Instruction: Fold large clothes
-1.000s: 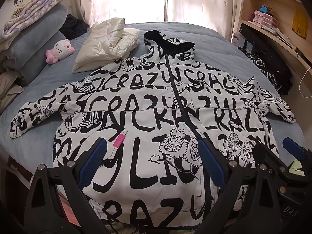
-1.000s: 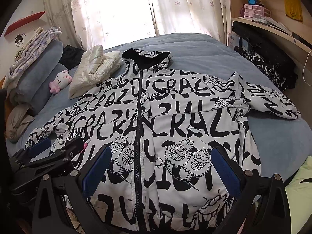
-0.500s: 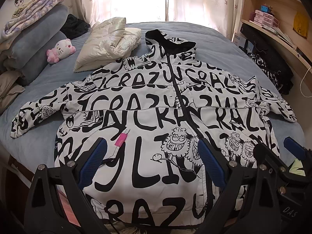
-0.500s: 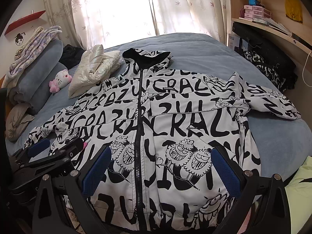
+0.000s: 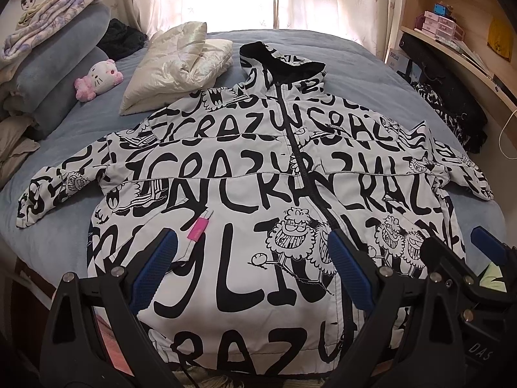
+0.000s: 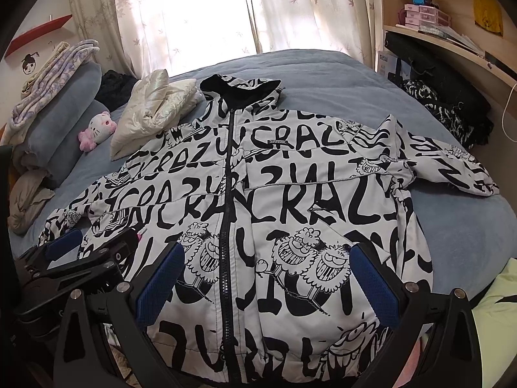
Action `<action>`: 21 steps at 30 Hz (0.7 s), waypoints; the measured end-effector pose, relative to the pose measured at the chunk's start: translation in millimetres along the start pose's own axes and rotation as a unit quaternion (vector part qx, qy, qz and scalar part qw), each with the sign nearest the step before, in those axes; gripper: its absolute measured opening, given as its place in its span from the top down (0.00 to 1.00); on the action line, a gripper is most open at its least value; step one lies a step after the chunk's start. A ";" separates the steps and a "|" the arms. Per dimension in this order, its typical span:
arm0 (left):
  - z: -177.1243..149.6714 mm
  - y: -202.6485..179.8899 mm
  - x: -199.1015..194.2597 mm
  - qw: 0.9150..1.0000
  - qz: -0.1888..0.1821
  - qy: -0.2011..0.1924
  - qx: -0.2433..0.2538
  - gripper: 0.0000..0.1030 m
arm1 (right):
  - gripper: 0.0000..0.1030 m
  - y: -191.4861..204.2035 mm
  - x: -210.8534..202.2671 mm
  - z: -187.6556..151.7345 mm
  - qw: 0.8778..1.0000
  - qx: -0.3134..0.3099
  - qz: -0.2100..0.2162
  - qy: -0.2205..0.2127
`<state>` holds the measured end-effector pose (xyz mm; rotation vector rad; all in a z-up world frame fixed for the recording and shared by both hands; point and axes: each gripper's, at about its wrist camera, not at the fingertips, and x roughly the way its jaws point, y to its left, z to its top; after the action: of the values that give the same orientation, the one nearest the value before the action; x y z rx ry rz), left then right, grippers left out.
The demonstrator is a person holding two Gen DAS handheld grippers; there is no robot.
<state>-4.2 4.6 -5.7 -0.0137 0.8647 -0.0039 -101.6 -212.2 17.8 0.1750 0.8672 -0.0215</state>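
A large white hooded jacket [image 5: 245,174] [image 6: 290,200] printed with black letters and cartoon faces lies front up and zipped on the blue bed, sleeves spread to both sides, black-lined hood at the far end. My left gripper [image 5: 252,265] hovers open above its lower hem, left of the zip, holding nothing. My right gripper [image 6: 268,278] hovers open above the hem to the right of the zip, also holding nothing. Each gripper shows at the edge of the other's view: the right gripper [image 5: 458,258] and the left gripper [image 6: 93,249].
A cream padded garment [image 5: 181,64] lies beside the hood. A pink plush toy [image 5: 98,79], grey pillows [image 5: 58,61] and folded bedding sit far left. Dark clothes [image 5: 452,110] pile against the wooden shelf [image 5: 458,45] on the right. Bare blue bedspread [image 6: 323,74] extends toward the curtained window.
Almost nothing has moved. The left wrist view has drifted very slightly, the jacket sitting a touch lower in frame; both grippers stay open over the hem.
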 end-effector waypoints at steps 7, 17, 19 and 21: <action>0.4 -3.0 4.6 1.000 0.001 0.002 0.002 0.10 | 0.00 0.0 6.6 1.0 1.000 0.002 0.001 0.005; -2.0 -2.7 4.0 1.000 0.001 0.003 0.002 0.10 | 0.00 -3.4 8.0 0.8 1.000 0.001 0.000 0.005; -2.4 -3.1 4.0 1.000 0.000 0.003 0.001 0.10 | 0.00 -5.5 8.6 0.6 1.000 0.002 0.001 0.005; -2.4 -3.1 4.1 1.000 0.001 0.002 0.003 0.10 | 0.00 -2.5 8.3 -0.1 1.000 0.001 -0.001 0.004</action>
<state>-3.4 1.4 -10.3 -0.0075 0.8684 -0.0037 -96.5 -214.3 11.0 0.1757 0.8751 -0.0227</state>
